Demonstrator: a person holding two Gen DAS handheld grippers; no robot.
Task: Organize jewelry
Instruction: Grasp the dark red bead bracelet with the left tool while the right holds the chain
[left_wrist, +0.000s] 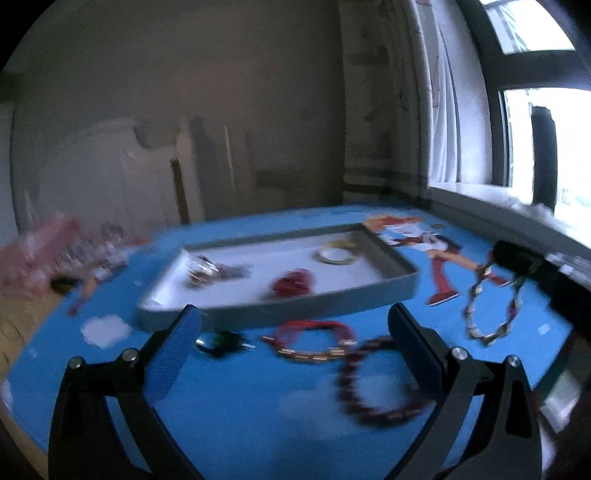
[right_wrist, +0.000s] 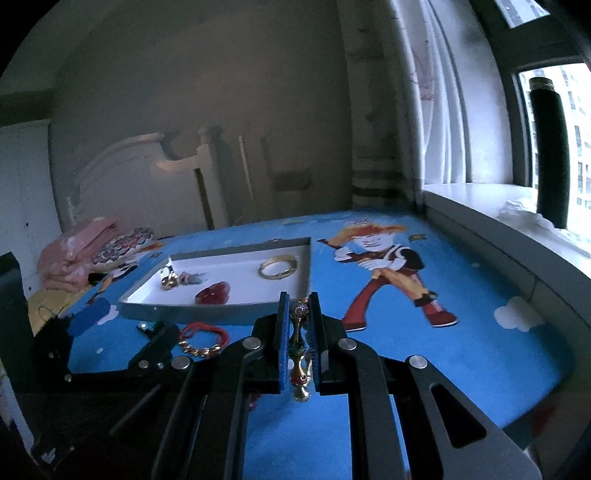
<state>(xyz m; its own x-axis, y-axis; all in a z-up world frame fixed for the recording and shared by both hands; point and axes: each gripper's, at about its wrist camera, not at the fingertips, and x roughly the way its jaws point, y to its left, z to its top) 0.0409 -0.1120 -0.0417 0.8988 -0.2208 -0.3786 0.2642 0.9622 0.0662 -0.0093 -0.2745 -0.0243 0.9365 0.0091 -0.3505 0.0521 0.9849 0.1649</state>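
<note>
Right gripper (right_wrist: 298, 314) pinches a gold beaded bracelet (right_wrist: 298, 343), its length running six to twelve toward the tray (right_wrist: 207, 312). Only the left view shows the left gripper (left_wrist: 295, 328) spread over a dark beaded bracelet (left_wrist: 373, 384).

Glossy gold metal bangle (right_wrist: 277, 266) in matt grey tray (right_wrist: 207, 309), blue printed cloth (right_wrist: 461, 369) beneath

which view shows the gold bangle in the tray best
The right wrist view: the gold bangle lies sharp and whole on the tray floor, near its far right corner. In the left wrist view it is motion-blurred, a pale smeared ring.
</note>
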